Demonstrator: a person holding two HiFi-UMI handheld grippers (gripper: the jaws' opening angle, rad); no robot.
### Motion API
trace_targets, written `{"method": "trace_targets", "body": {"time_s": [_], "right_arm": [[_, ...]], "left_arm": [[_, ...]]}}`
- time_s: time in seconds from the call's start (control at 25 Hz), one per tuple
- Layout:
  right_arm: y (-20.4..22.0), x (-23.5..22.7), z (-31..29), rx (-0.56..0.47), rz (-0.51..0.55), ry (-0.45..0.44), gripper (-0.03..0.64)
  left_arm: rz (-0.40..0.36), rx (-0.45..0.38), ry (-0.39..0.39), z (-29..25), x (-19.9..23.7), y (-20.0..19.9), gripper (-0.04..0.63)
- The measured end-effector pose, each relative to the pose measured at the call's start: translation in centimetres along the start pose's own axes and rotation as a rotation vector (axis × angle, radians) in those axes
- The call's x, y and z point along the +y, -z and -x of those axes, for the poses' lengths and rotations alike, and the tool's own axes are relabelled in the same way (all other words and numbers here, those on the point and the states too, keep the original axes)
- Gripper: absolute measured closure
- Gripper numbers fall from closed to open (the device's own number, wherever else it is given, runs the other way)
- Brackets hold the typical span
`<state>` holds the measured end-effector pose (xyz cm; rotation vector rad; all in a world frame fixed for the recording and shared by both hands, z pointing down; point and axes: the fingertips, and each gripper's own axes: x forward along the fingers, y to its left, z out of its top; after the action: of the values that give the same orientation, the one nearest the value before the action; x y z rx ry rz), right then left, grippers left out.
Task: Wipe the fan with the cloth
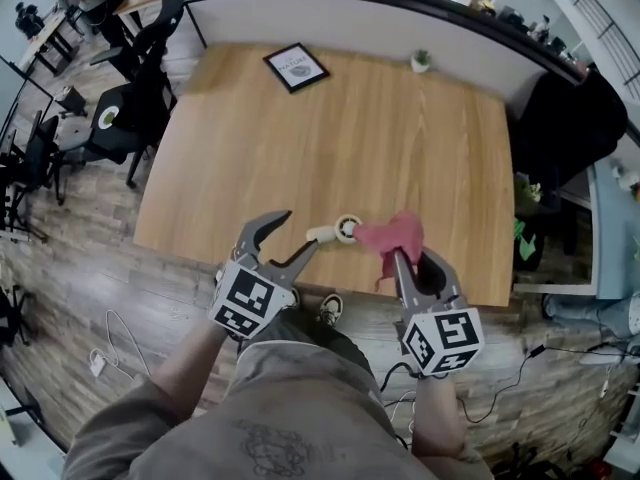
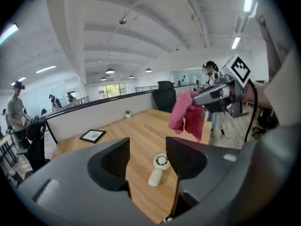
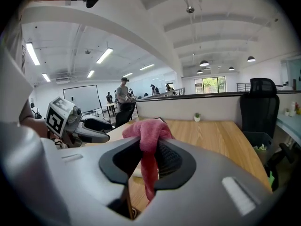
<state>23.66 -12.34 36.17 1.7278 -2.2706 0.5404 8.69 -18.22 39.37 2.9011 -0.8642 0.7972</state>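
Note:
A small white hand-held fan (image 1: 337, 232) lies flat on the wooden table (image 1: 330, 138) near its front edge; in the left gripper view the fan (image 2: 158, 169) shows between the jaws, farther off. My left gripper (image 1: 292, 236) is open, held above the table edge just left of the fan. My right gripper (image 1: 403, 260) is shut on a pink cloth (image 1: 392, 237), which bunches over the jaw tips and hangs down just right of the fan. The cloth (image 3: 148, 147) fills the gap between the right jaws, and the cloth (image 2: 187, 115) also shows raised in the left gripper view.
A black-framed picture (image 1: 296, 66) lies at the table's far side, with a small potted plant (image 1: 421, 61) near the far right corner. Office chairs (image 1: 140, 88) stand to the left. A low partition wall (image 1: 400, 18) runs behind the table. Cables lie on the wood floor (image 1: 105, 343).

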Motion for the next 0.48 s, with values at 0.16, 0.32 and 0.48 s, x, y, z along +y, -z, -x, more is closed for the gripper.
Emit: {"method": "trace_targets", "body": {"time_s": [0.16,0.32,0.48], "right_arm": [[2.3,-0.2,-1.7,0.05,-0.025,0.005,0.532],[4.8,-0.4,-3.4,0.101,-0.058,0.005,0.532],[7.6,-0.7,-4.7,0.148,-0.083,0.012,0.532]], "left_arm": [[-0.003,0.11,0.064,-2.4,-0.8,4.8,0.353],[0.018,0.183,0.096,-4.5,-0.7,8.5,0.353],[0.025,0.239,0.131,-6.6,-1.2,11.7,0.353]]}}
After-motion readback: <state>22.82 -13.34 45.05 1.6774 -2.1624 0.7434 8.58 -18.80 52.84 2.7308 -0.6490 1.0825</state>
